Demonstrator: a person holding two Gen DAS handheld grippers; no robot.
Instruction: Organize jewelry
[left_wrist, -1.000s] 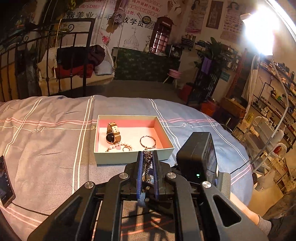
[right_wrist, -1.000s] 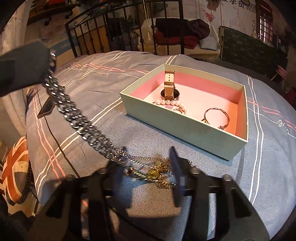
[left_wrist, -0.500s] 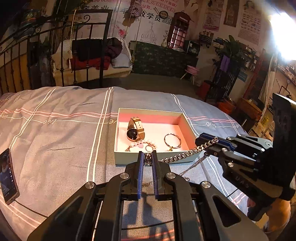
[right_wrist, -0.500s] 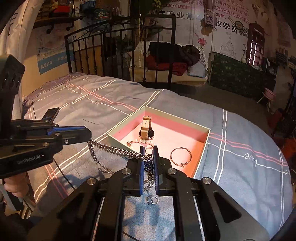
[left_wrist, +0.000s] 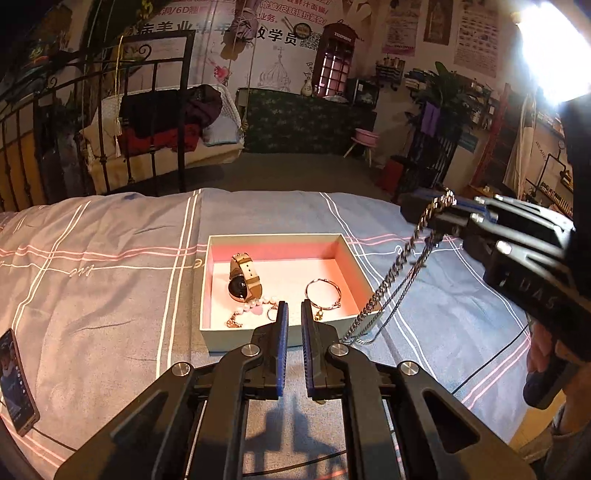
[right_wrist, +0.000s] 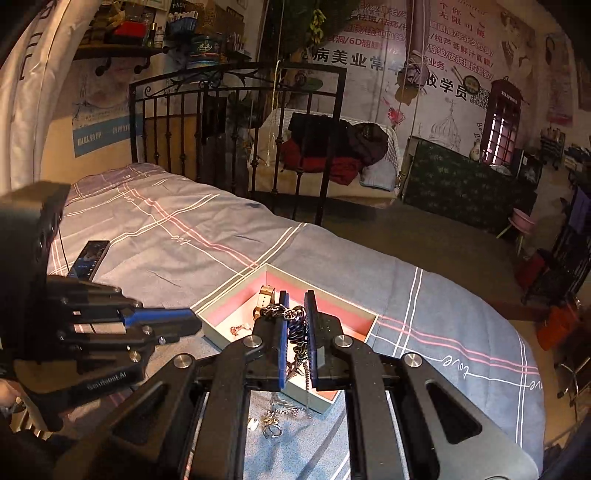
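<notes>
The right gripper (left_wrist: 445, 201), its black body lettered "DAS", is clenched on a heavy silver curb-link chain (left_wrist: 391, 280) that hangs from its fingertips to the bedspread just right of the open box (left_wrist: 258, 338). The box is rectangular card, pale green outside, pink inside. In it lie a tan-strapped watch (left_wrist: 244, 280) with a round dark face, a pearl bracelet (left_wrist: 255, 306) and a thin gold bangle (left_wrist: 323, 293). The left gripper (left_wrist: 291, 314), marked "GenRobot.AI", hovers at the box's near wall, closed on nothing. "love" is scripted on the striped bedspread (right_wrist: 454, 360) beyond the box.
</notes>
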